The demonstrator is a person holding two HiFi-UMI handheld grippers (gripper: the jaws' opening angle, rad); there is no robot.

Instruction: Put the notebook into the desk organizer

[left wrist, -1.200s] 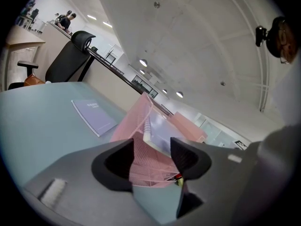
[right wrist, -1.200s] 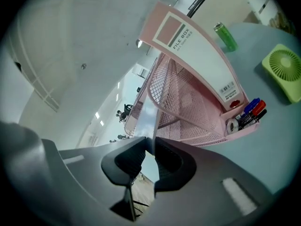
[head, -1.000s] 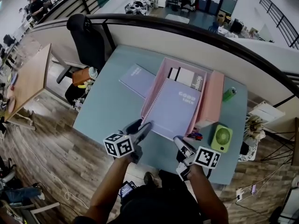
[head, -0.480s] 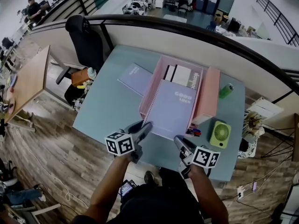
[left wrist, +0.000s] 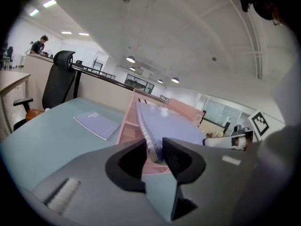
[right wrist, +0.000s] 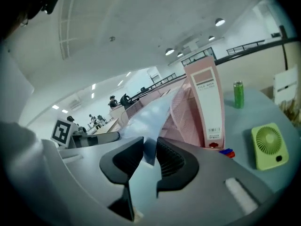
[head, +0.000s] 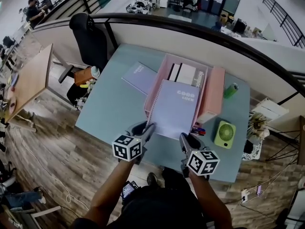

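A lavender spiral notebook (head: 176, 106) lies slanted on top of the pink desk organizer (head: 151, 87), its near edge sticking out toward me. My left gripper (head: 145, 128) is at the near left corner. In the left gripper view its jaws (left wrist: 153, 154) are closing, and they pinch the spiral edge of the notebook (left wrist: 178, 126). My right gripper (head: 183, 140) is at the near right corner. In the right gripper view its jaws (right wrist: 150, 157) are opening. The thin corner of the notebook (right wrist: 150, 114) sits loosely between the pads, with a gap showing.
A second lavender notebook (head: 139, 78) lies flat on the table left of the organizer. A pink file box (head: 213, 97) stands at its right, with pens (head: 199, 128), a green fan (head: 224, 134) and a green can (head: 231, 90) nearby. A black chair (head: 90, 39) stands at the far left.
Both grippers have crept in toward the notebook's near corners, the right one shifting a little left. The notebook still rests on the organizer in much the same spot.
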